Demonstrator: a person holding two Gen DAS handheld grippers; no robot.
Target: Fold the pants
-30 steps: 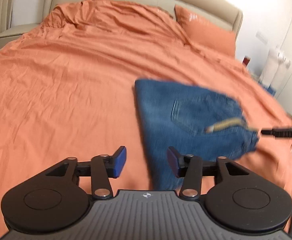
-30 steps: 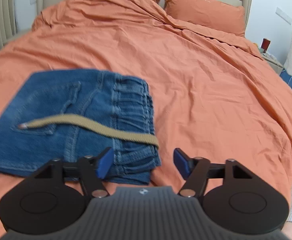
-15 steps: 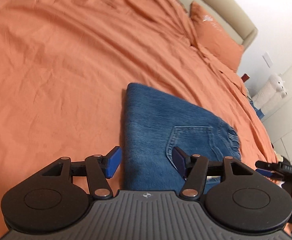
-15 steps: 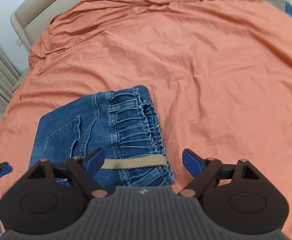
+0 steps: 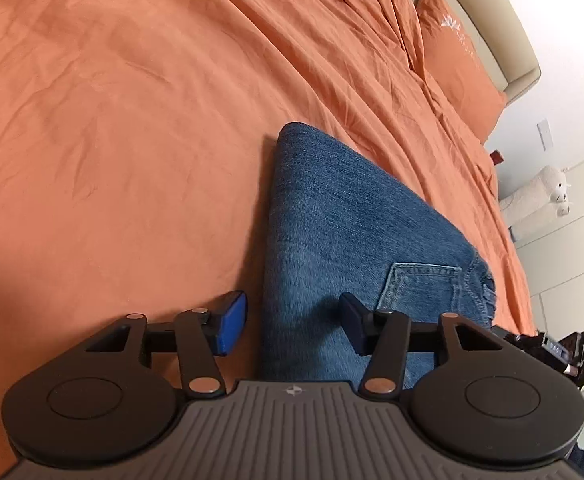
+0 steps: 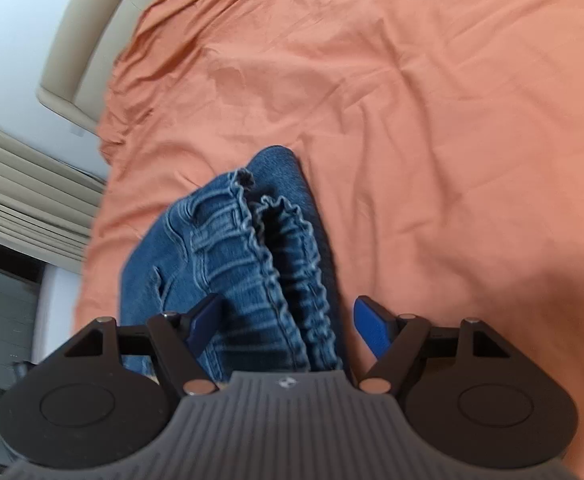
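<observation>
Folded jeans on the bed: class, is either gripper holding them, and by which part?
Neither. The left gripper straddles the folded jeans at their folded edge, the right gripper at the waistband; both jaws, just narrowing, stand open.

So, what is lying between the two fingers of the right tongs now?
In the right wrist view, the gathered waistband end of the folded jeans lies between the open right tongs, on the orange bed cover. The pads do not press it.

The left gripper (image 5: 292, 330) tilts downward with its fingers (image 5: 231, 328) spread apart — the jaws have just been closing a little, one finger on each side of the jeans' (image 5: 331, 220) folded edge, neither pressing. The right gripper (image 6: 288, 324) also angles down, jaws wide and just narrowing, its fingers (image 6: 371, 330) straddling the gathered waistband without clamping it.
</observation>
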